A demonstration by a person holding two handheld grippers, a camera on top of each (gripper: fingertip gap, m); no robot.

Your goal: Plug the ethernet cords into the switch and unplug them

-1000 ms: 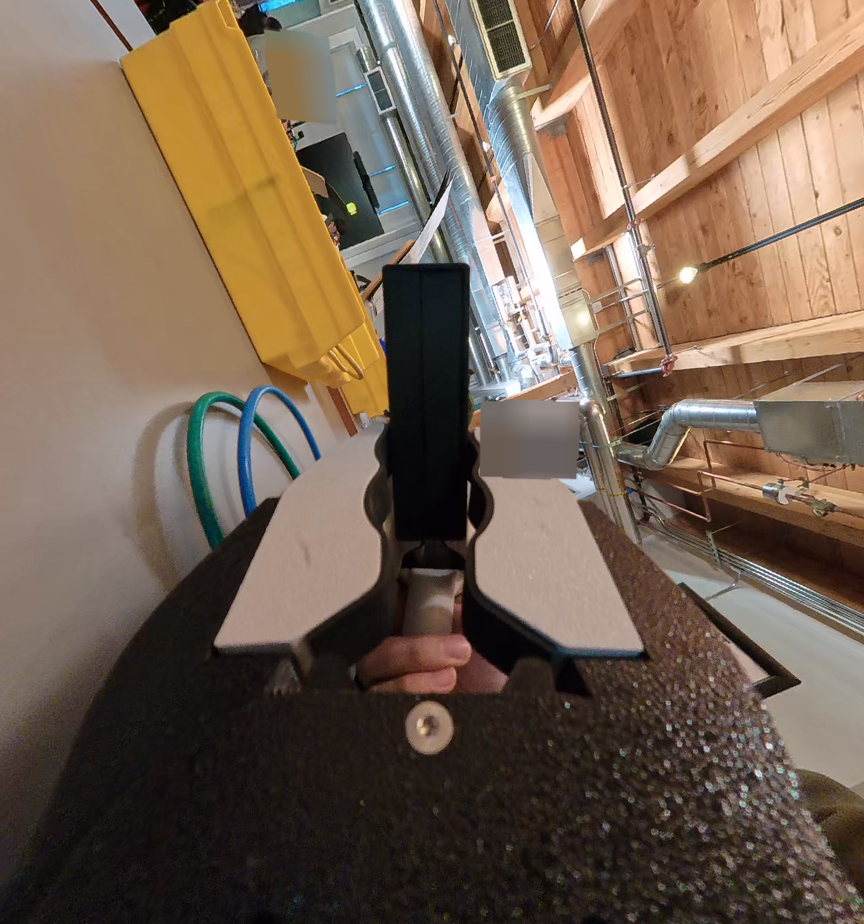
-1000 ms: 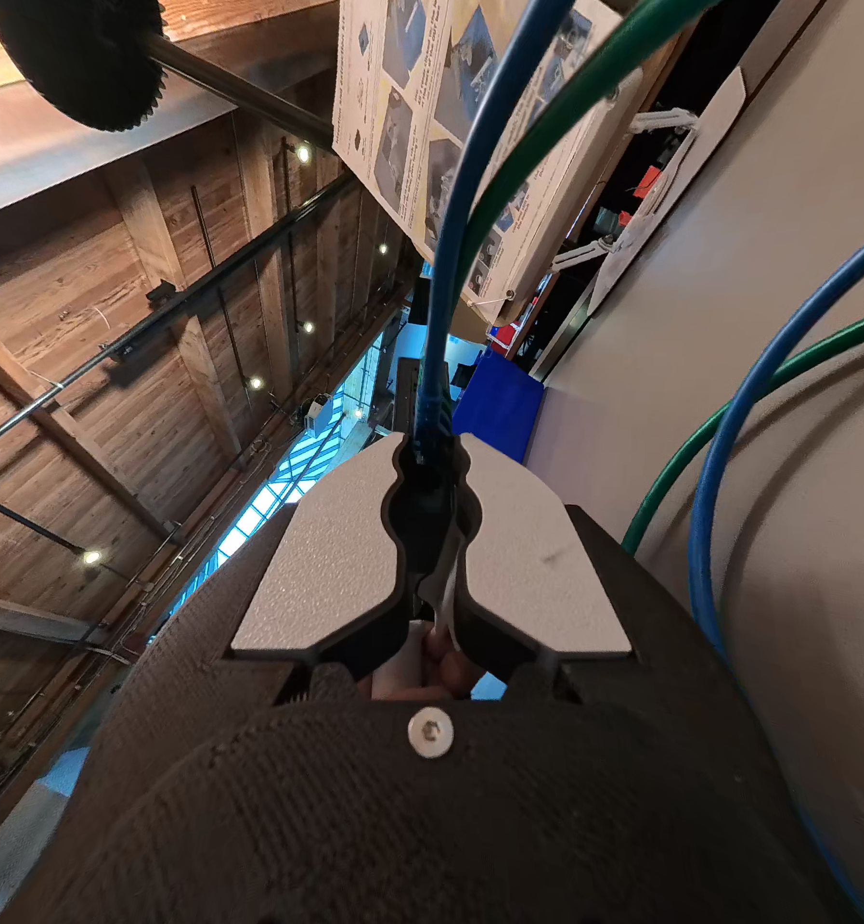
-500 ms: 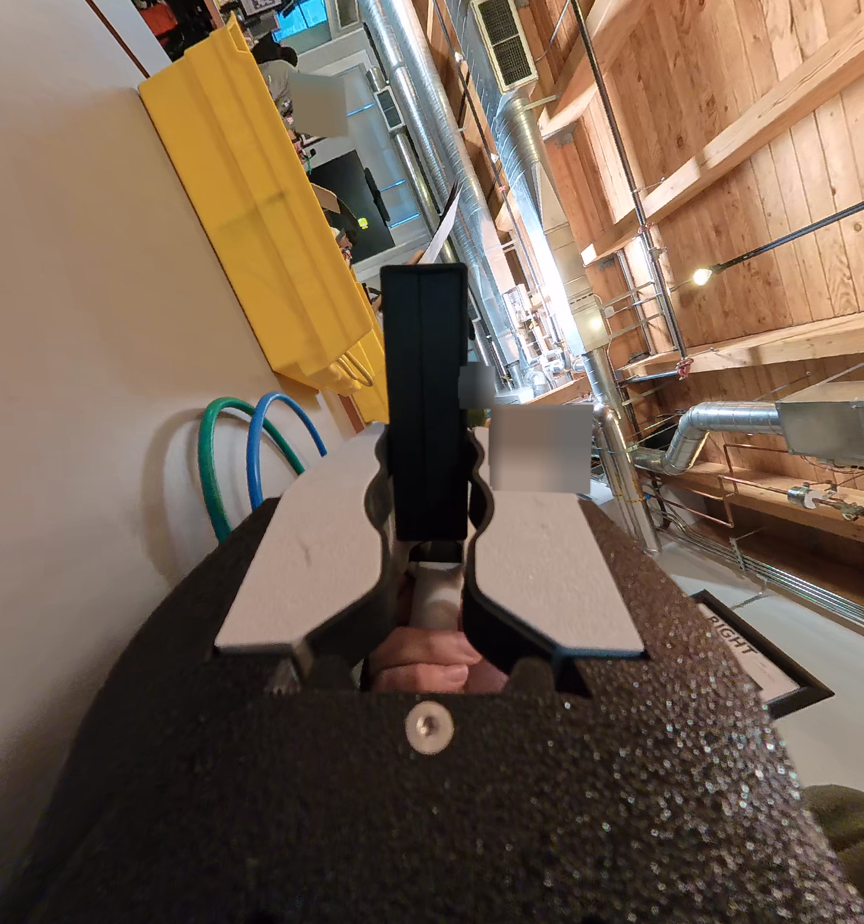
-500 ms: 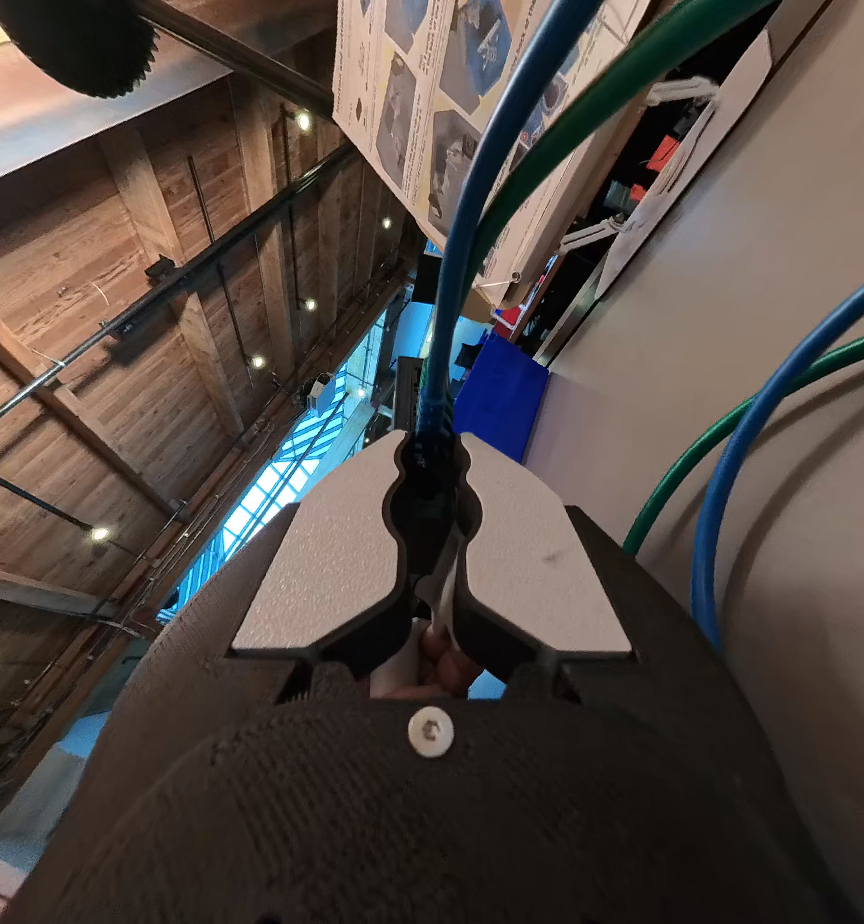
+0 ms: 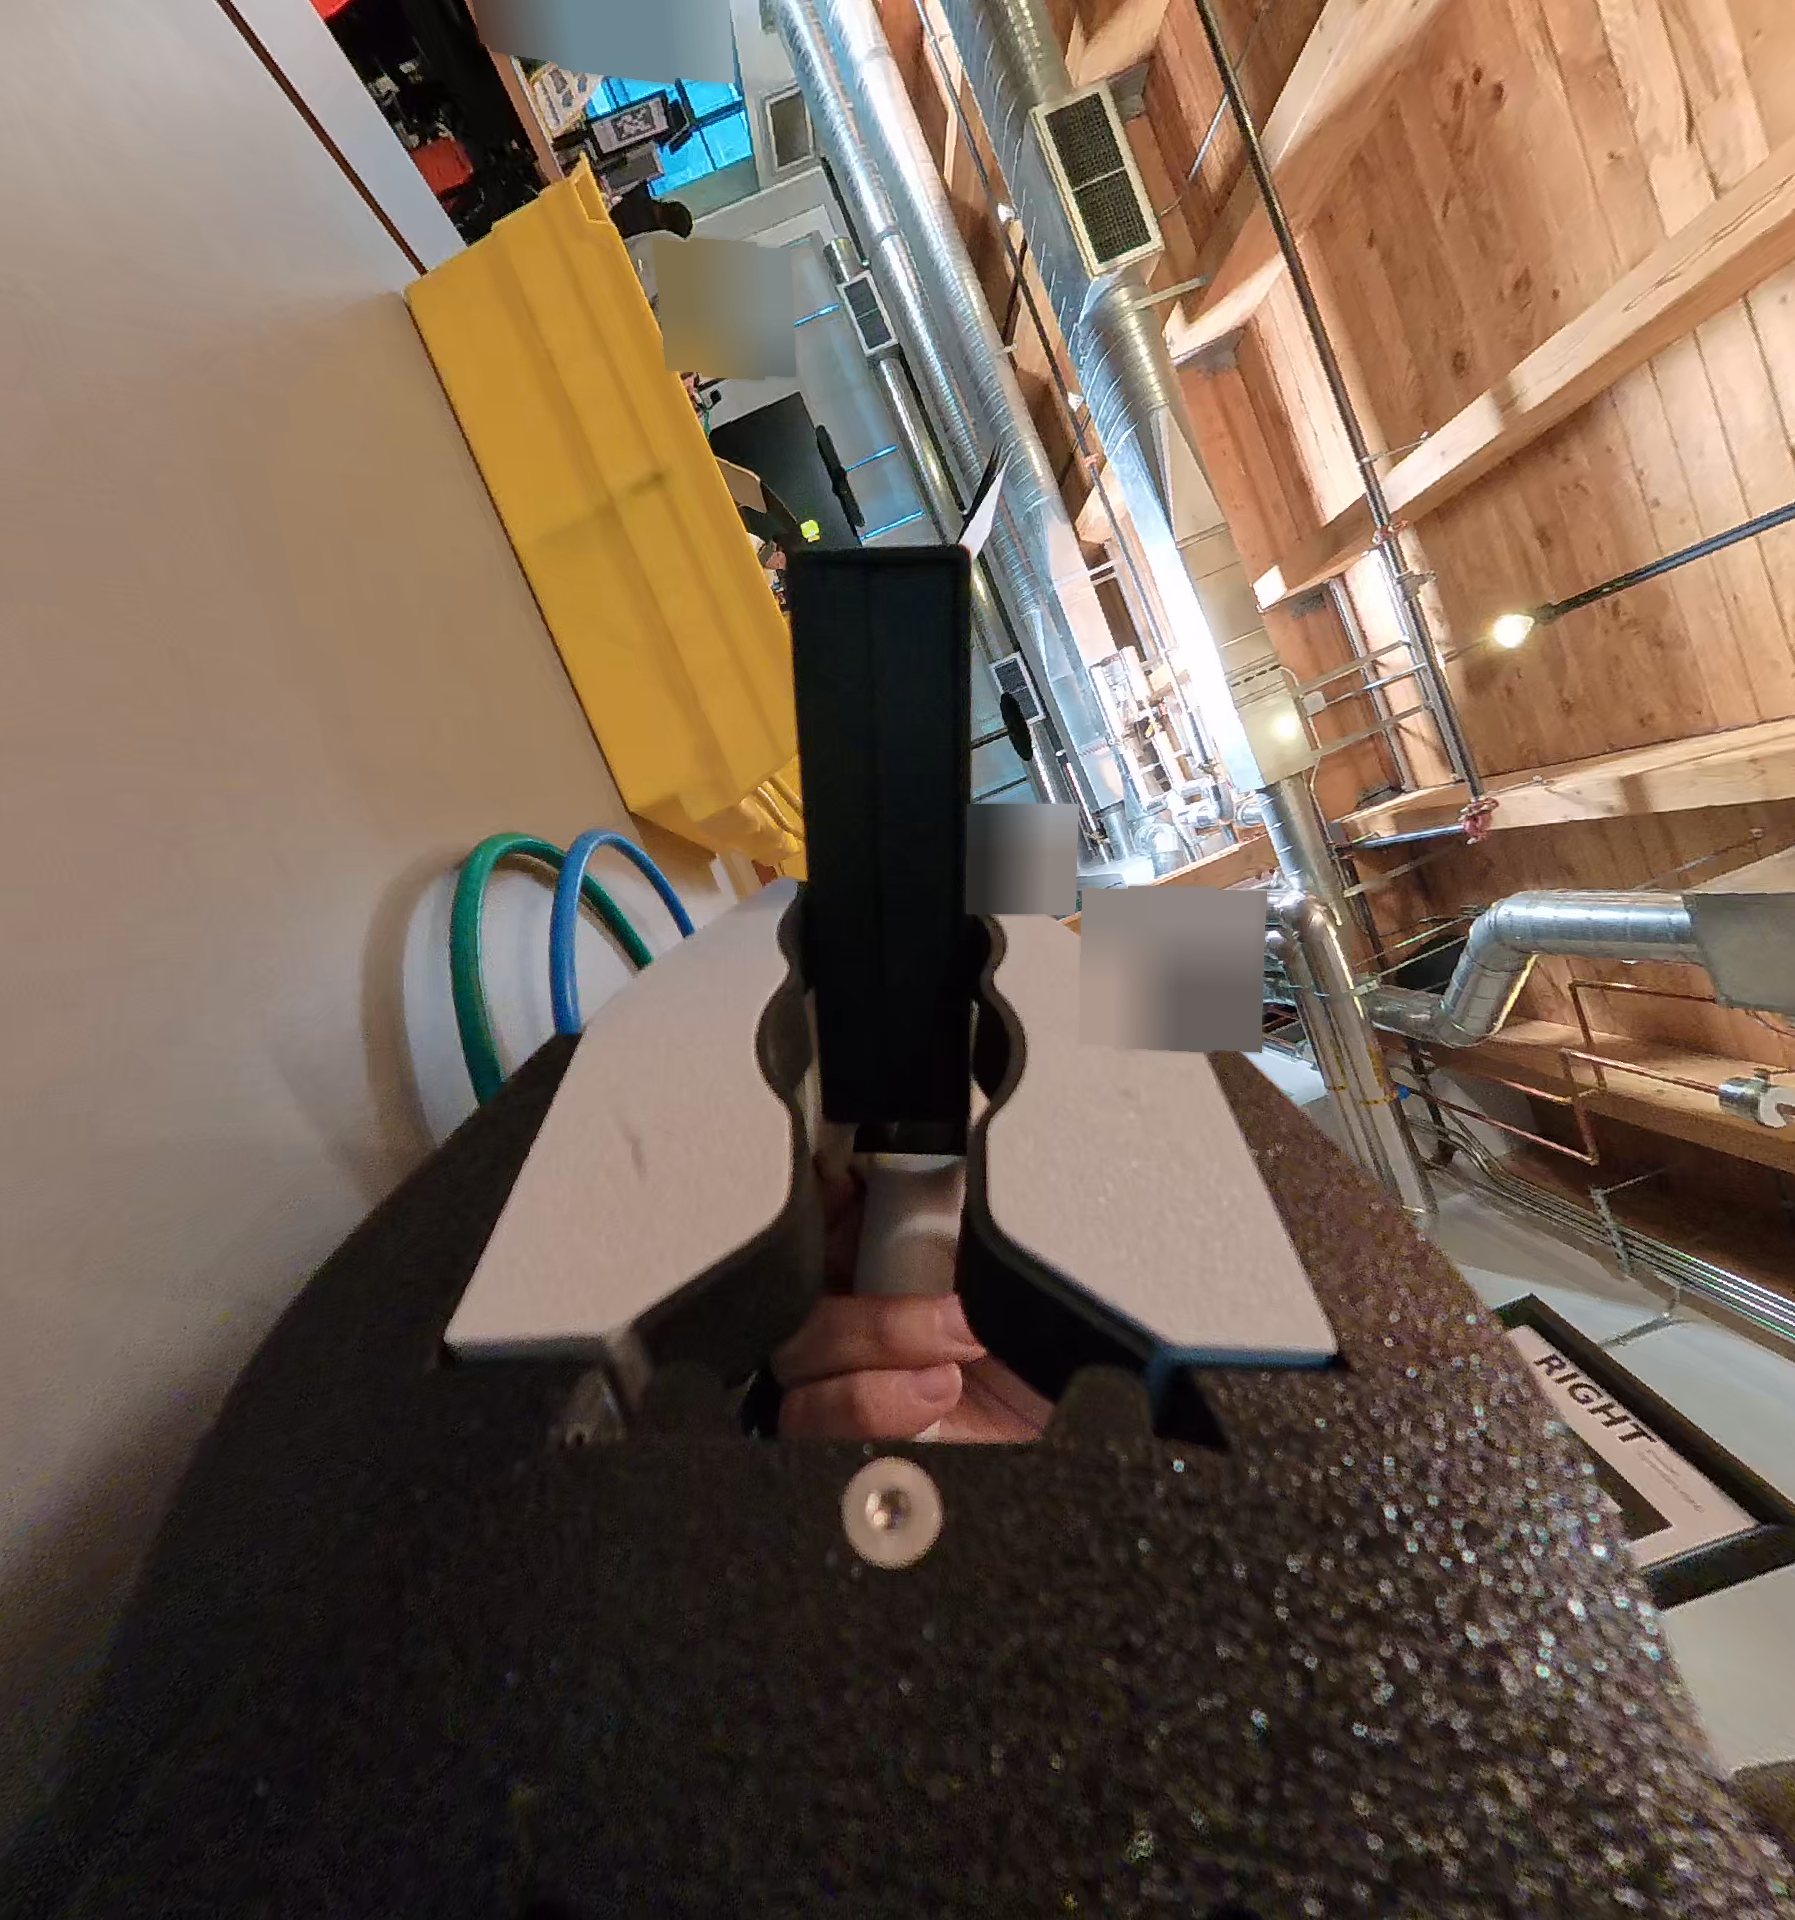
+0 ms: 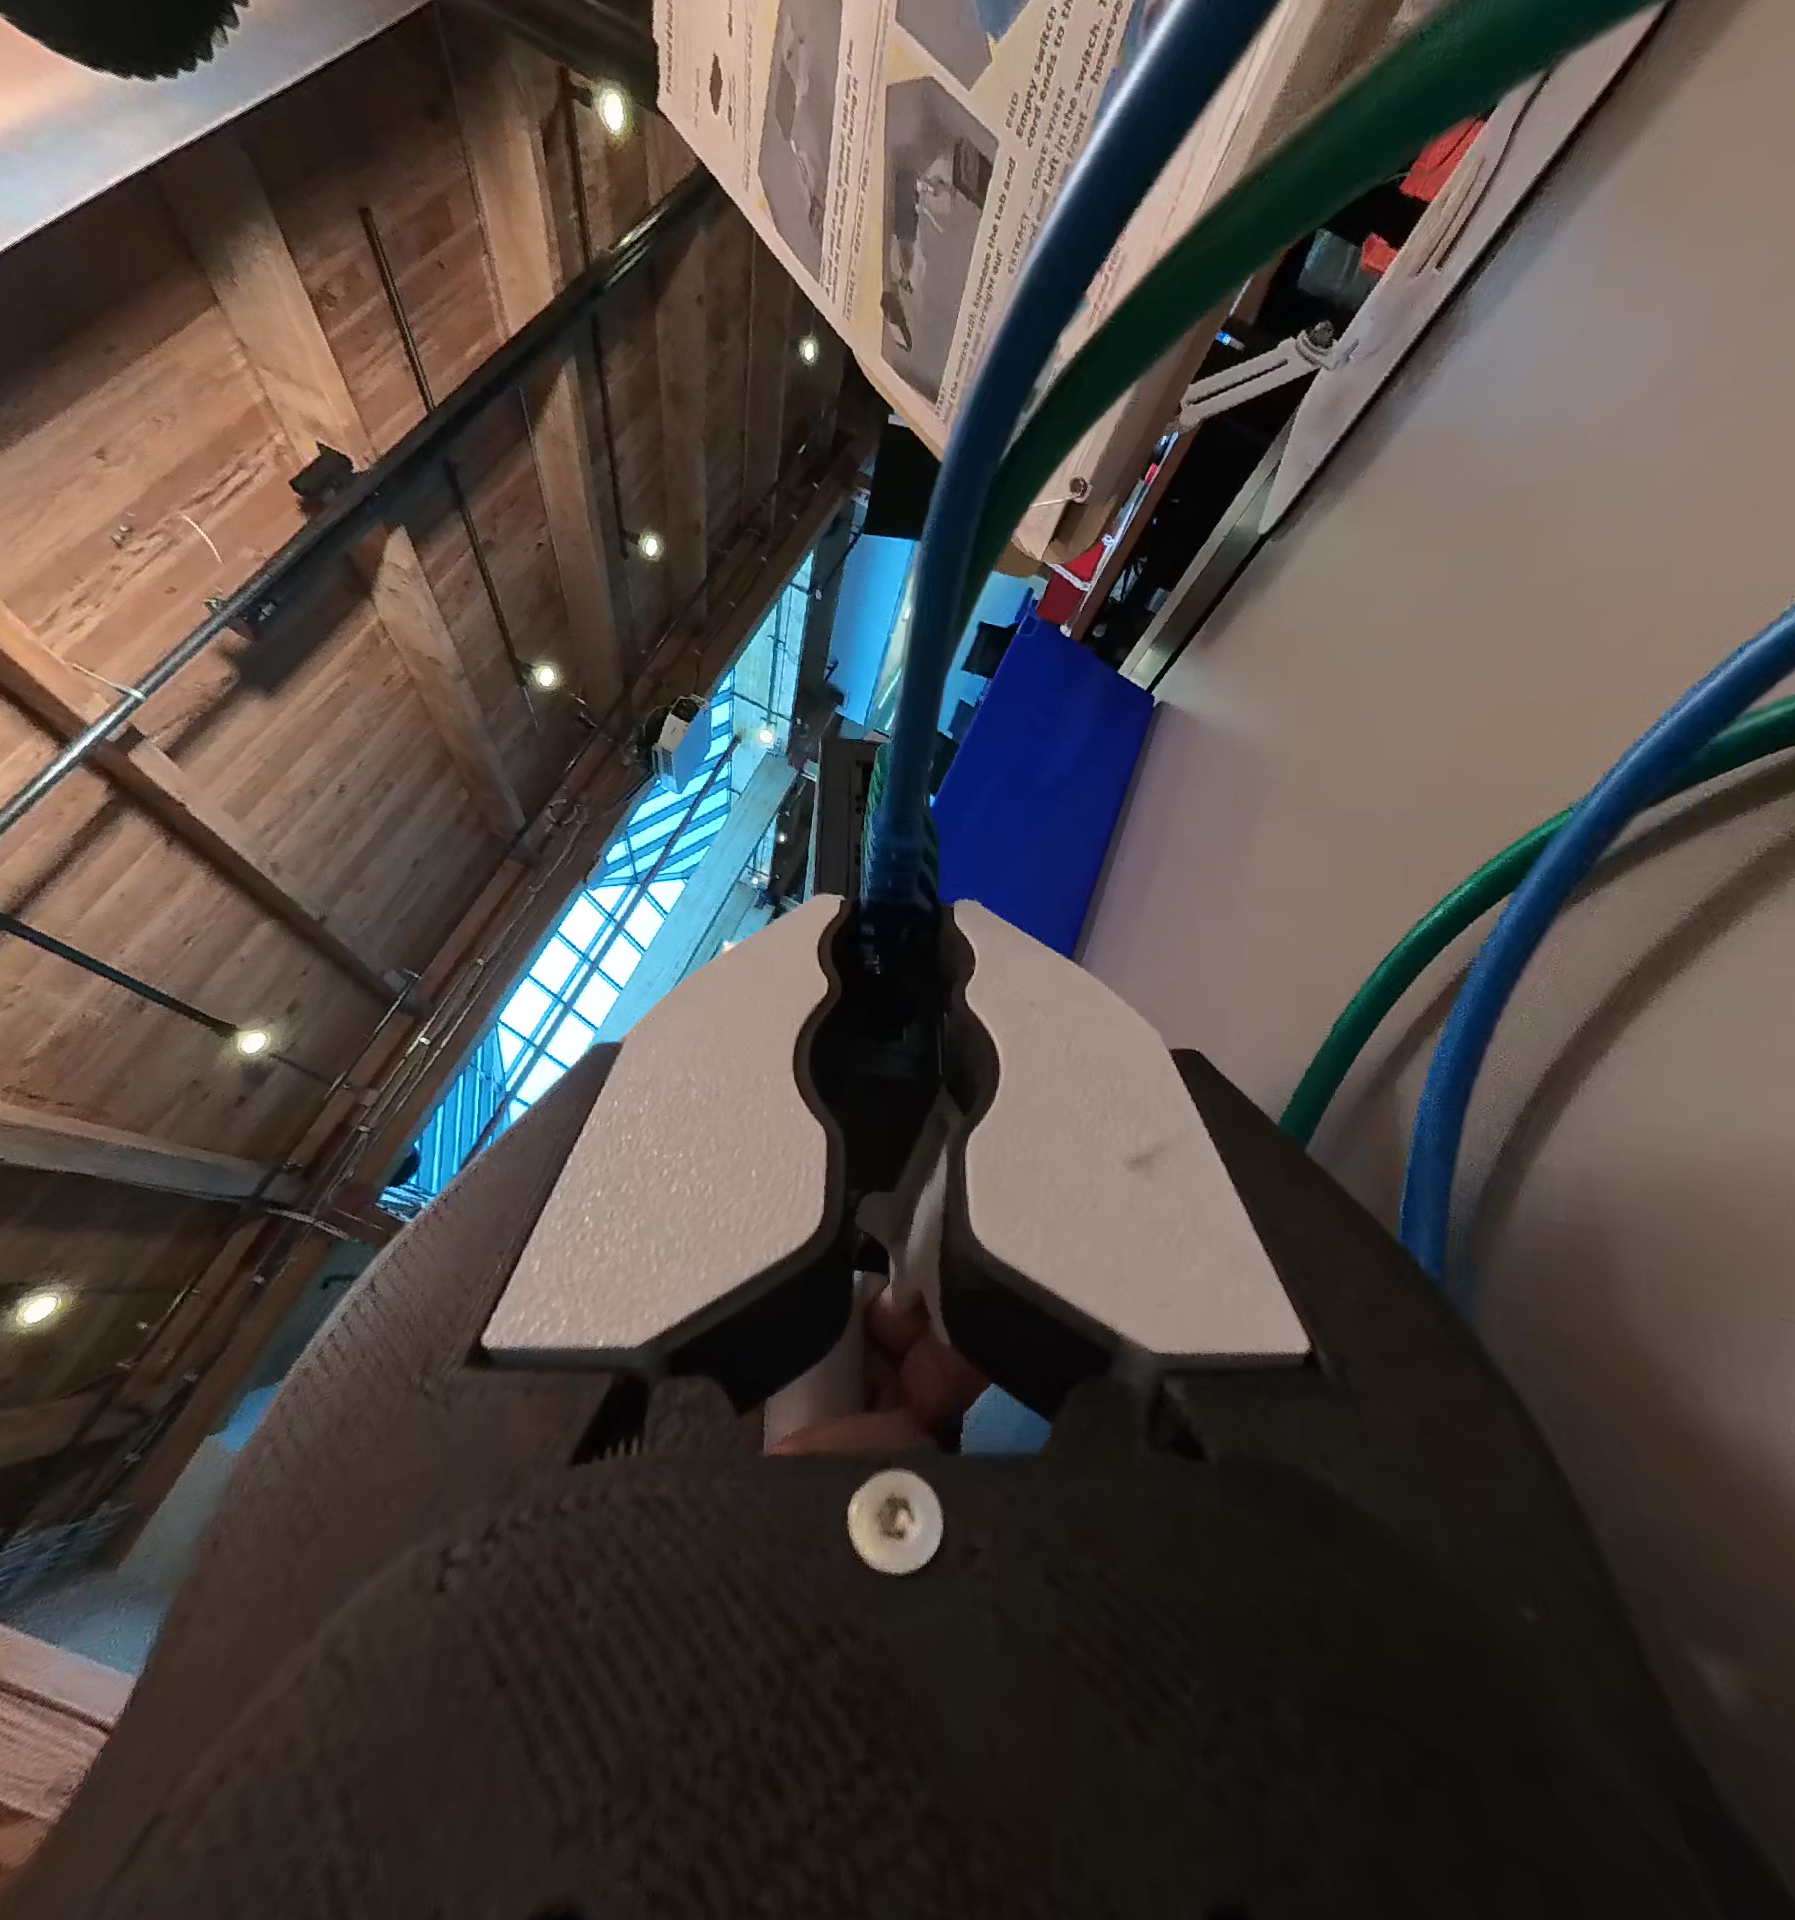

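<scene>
Timber-clad workshop with silver ducting overhead; both cameras are rolled sideways, so the pale beige tabletop [image 5: 145,727] runs up one edge of each view. A yellow plastic bin [image 5: 602,540] sits at its far end.

The left gripper [image 5: 882,997] is clamped on the flat black rectangular switch [image 5: 880,831], held edge-on and standing out past the fingertips. Ports not visible from here.

The right gripper [image 6: 893,997] is closed on the boot end of the blue ethernet cord [image 6: 986,416]; its plug is buried between the pads. The green ethernet cord [image 6: 1288,197] runs alongside, free of that grip. Both loop back over the table.

Looks like mid-cycle, plug in hand and away from the switch; can't tell whether insert or removal. Next move probably needs plug and port lined up square, latch tab oriented, then a straight push with the left holding firm.
</scene>
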